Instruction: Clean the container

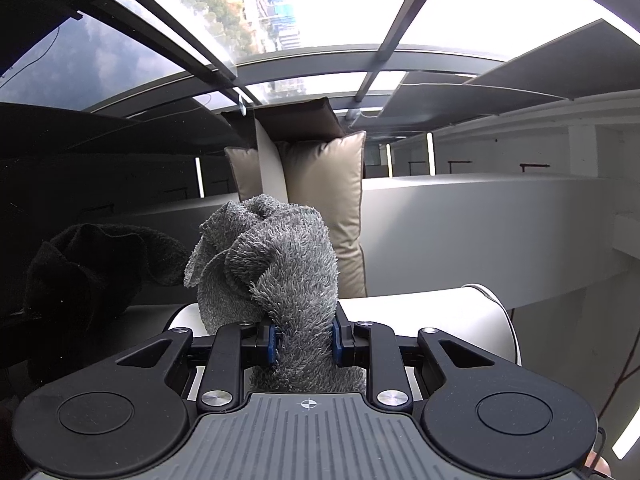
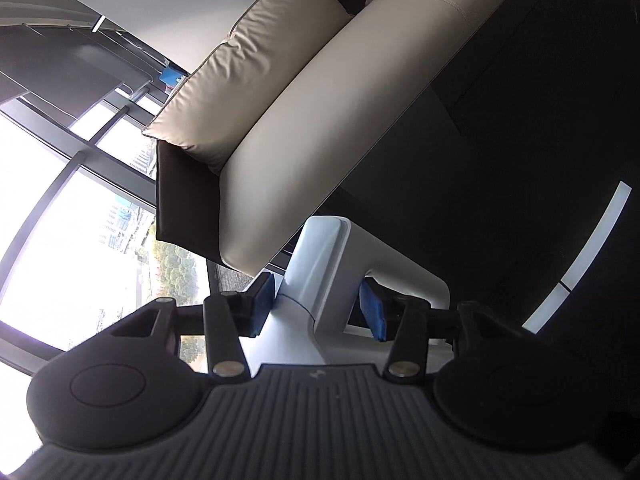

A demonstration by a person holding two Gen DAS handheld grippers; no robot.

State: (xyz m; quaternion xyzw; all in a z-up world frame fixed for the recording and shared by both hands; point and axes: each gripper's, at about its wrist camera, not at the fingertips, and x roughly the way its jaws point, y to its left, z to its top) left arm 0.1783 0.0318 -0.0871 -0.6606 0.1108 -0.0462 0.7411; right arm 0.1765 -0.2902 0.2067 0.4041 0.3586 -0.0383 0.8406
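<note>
A grey fluffy cloth (image 1: 272, 264) stands bunched up between the blue pads of my left gripper (image 1: 304, 340), which is shut on its lower part. Just behind that gripper a white rounded container (image 1: 440, 316) lies across the view, and the cloth hides part of it. In the right wrist view, my right gripper (image 2: 318, 306) is shut on the container's white handle (image 2: 320, 256), with a blue pad on each side of it. The view is strongly tilted. The container's inside is hidden in both views.
A beige sofa (image 2: 304, 136) with cushions (image 1: 328, 200) stands beyond the grippers. A dark glossy surface (image 1: 80, 272) at the left reflects the cloth. Large windows (image 1: 320, 4) fill the background, and a dark floor (image 2: 540, 120) lies beside the sofa.
</note>
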